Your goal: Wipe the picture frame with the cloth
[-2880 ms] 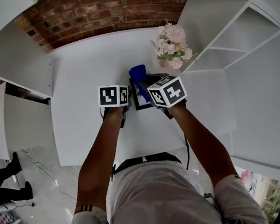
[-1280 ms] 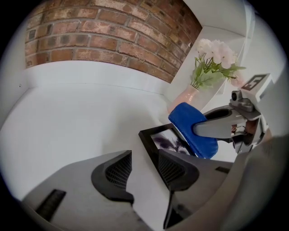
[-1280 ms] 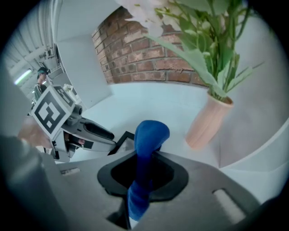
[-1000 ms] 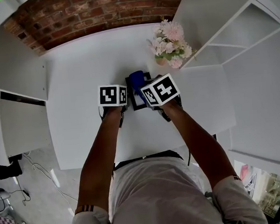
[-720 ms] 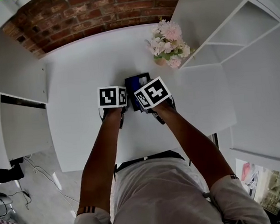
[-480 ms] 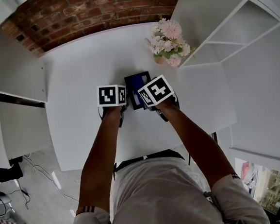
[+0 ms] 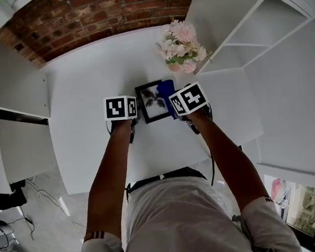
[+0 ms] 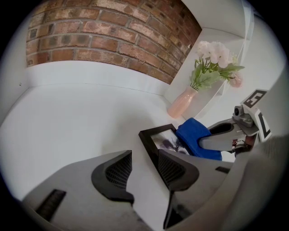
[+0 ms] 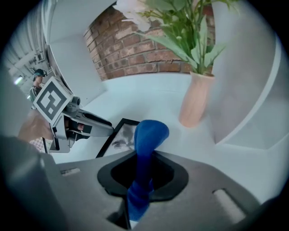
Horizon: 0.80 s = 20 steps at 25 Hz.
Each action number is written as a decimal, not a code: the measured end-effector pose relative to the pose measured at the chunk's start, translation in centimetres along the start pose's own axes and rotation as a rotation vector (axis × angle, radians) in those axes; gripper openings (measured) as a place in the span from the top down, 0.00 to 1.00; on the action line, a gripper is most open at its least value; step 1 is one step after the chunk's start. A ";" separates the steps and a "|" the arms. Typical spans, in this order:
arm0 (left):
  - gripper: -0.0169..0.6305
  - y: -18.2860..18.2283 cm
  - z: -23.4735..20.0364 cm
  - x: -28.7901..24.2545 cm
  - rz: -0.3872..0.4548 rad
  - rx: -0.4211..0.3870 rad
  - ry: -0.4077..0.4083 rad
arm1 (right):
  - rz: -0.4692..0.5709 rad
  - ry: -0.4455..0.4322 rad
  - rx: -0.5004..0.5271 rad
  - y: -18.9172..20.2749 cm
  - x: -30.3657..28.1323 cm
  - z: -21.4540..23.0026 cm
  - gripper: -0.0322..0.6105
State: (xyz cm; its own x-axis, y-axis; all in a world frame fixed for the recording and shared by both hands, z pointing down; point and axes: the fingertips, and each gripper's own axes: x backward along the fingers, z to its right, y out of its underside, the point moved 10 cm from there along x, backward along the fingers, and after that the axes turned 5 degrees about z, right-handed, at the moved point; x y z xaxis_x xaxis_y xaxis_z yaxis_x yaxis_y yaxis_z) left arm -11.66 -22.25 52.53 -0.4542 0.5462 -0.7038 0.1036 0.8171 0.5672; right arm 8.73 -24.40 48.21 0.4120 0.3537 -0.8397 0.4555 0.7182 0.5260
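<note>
A black picture frame lies flat on the white table, its picture showing. My left gripper is open at the frame's near left corner, the right finger over the frame's edge, with bare table in the gap. My right gripper is shut on a blue cloth. The cloth rests on the frame's right side. In the left gripper view the cloth covers part of the picture.
A pink vase of flowers stands just behind the frame, close to the cloth. White shelving rises at the right, a brick wall runs along the back, and a white panel is on the left.
The right gripper has drawn the cloth from the frame's left and middle across to its right side, uncovering the picture. The left gripper has stayed at the frame's left corner.
</note>
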 end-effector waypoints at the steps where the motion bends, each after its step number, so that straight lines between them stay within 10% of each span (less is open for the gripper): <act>1: 0.70 0.0 0.0 0.0 0.000 0.000 0.000 | 0.005 0.002 -0.002 0.1 0.3 0.0 0.86; 13: 0.70 0.1 -0.1 0.0 0.000 -0.001 0.002 | 0.075 -0.195 -0.119 1.3 0.4 -7.1 0.86; 20: 0.70 0.2 0.1 0.0 0.007 -0.001 0.005 | 0.024 -0.170 -0.098 2.7 -1.1 -7.3 0.86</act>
State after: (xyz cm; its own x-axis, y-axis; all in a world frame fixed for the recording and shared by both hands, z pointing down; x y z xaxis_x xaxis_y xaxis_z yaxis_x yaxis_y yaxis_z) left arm -11.58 -22.05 52.58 -0.4577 0.5508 -0.6980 0.1056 0.8131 0.5724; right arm 3.69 -18.47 49.58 0.5527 0.2713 -0.7880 0.3684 0.7686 0.5230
